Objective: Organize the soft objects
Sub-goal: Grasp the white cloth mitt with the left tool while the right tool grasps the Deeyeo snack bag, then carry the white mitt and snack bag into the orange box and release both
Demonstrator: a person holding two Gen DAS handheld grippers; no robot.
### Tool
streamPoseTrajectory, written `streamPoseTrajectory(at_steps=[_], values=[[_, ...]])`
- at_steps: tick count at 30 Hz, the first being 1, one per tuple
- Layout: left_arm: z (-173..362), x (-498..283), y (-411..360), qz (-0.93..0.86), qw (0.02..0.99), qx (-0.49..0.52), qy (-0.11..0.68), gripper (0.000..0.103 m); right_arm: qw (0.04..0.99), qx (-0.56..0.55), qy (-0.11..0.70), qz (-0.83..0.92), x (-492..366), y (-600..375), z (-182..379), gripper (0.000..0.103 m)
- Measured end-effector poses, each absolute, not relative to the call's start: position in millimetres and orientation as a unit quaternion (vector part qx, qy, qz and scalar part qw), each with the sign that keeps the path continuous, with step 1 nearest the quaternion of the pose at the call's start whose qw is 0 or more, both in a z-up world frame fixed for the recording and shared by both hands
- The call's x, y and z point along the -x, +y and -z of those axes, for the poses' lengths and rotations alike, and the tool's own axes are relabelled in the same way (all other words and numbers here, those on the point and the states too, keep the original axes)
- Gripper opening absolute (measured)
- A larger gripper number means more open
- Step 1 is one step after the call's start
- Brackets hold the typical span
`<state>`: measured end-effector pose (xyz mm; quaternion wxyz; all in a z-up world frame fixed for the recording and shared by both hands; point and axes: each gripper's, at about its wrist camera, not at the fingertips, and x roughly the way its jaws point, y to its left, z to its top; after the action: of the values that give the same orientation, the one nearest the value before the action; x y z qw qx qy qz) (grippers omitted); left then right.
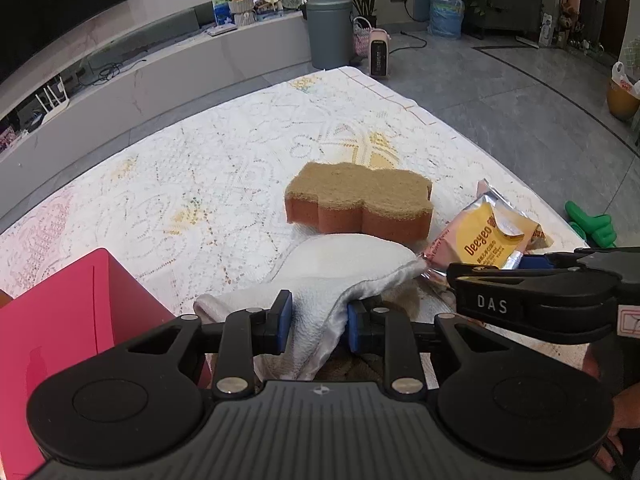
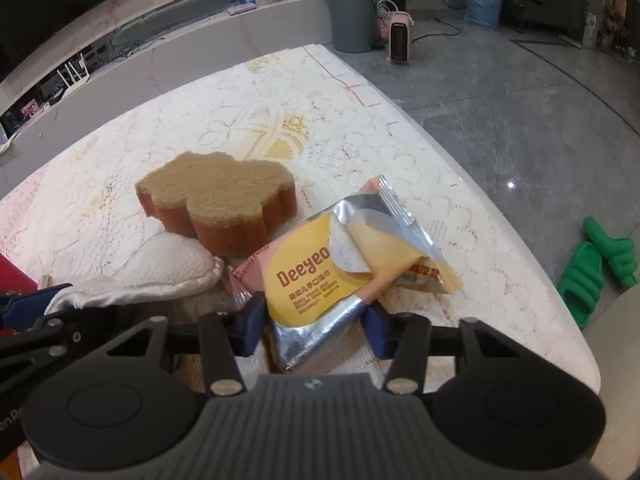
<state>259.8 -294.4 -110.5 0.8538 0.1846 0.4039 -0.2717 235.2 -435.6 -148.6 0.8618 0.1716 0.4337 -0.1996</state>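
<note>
A white cloth (image 1: 340, 264) lies on the lace-covered table, and my left gripper (image 1: 319, 320) is shut on its near end. The cloth also shows in the right wrist view (image 2: 160, 268). A brown flower-shaped sponge (image 1: 360, 204) (image 2: 218, 204) sits just beyond the cloth. A yellow and pink Deeyeo wipes pack (image 2: 340, 264) (image 1: 488, 236) lies to the right of the sponge. My right gripper (image 2: 314, 328) is shut on the pack's near foil end. The right gripper's body shows at the right of the left wrist view.
A pink box (image 1: 80, 320) stands at the near left of the table (image 1: 180, 168). The table's right edge (image 2: 520, 248) drops to a grey floor with green slippers (image 2: 592, 268). A grey bin (image 1: 328, 32) and a small heater (image 1: 378, 52) stand beyond the far edge.
</note>
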Motion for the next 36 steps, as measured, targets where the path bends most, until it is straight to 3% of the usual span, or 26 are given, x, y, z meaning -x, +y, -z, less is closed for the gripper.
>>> streamPoseTrajectory(at_steps=[1, 7, 23, 36], values=[[109.1, -258.9, -293.4, 0.27, 0.856, -0.185, 0.401, 0.022, 0.862, -0.172, 0.433, 0.198, -233.9, -435.3, 147.8, 0.045], [85.9, -255.3, -283.4, 0.262, 0.869, -0.16, 0.388, 0.012, 0.864, -0.186, 0.43, 0.182, -224.8, -429.8, 142.4, 0.041], [5.9, -199.3, -209.0, 0.268, 0.905, -0.05, 0.327, 0.01, 0.903, -0.192, 0.351, 0.157, -150.7, -393.7, 67.8, 0.04], [-12.9, -178.3, -105.5, 0.202, 0.932, 0.014, 0.3, 0.01, 0.931, -0.151, 0.326, 0.06, -114.7, -306.0, 25.5, 0.04]])
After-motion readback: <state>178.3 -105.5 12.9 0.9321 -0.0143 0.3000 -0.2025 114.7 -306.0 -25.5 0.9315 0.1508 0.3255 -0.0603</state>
